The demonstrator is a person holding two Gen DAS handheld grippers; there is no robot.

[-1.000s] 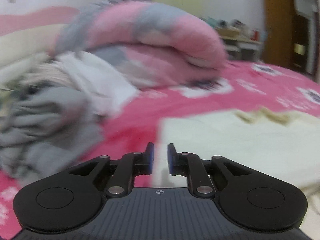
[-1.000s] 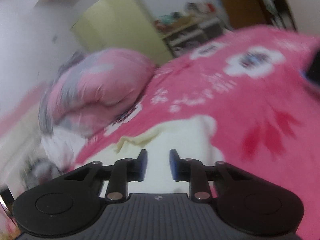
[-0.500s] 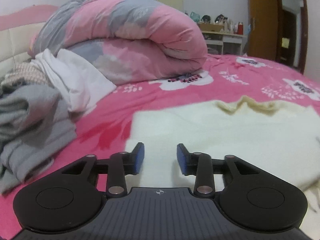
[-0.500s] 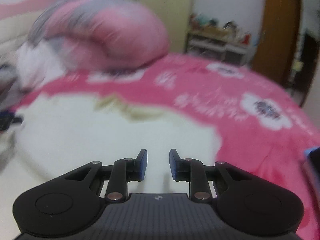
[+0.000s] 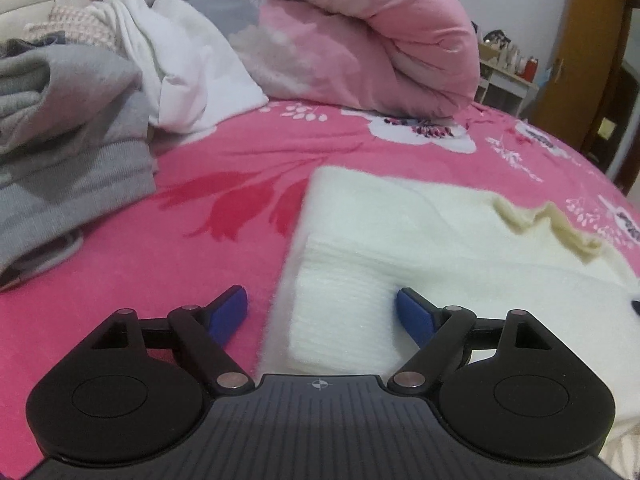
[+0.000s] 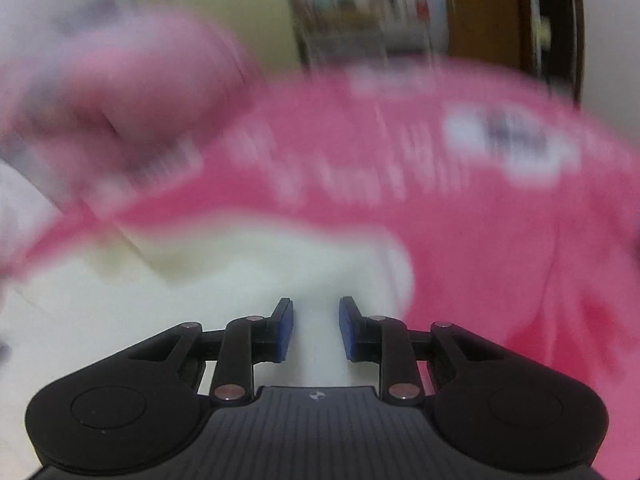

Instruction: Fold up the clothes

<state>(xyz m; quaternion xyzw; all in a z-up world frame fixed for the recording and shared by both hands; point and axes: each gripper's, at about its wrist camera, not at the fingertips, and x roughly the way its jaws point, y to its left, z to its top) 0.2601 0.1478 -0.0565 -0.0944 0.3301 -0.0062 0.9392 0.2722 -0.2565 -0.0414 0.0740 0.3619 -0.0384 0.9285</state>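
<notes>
A cream fuzzy sweater [image 5: 420,232] lies flat on the pink flowered bed sheet [image 5: 208,248]. My left gripper [image 5: 322,310] is open wide and low over the sweater's near left edge. A folded cream layer sits between its blue pads [image 5: 230,310], and neither pad is pressed on the cloth. In the blurred right wrist view, my right gripper [image 6: 316,328] is open with a narrower gap. It hovers over the right end of the cream sweater [image 6: 248,280], with cloth showing behind the gap and nothing held.
A grey garment pile [image 5: 68,136] and a white garment [image 5: 188,68] lie at the left of the bed. A rolled pink and grey quilt [image 5: 352,36] lies behind. A shelf [image 5: 508,76] and a wooden door [image 5: 580,60] stand at the far right.
My left gripper has opened much wider and dropped close to the sweater's left edge. The right gripper's view has swung and blurred, and its gap is about the same.
</notes>
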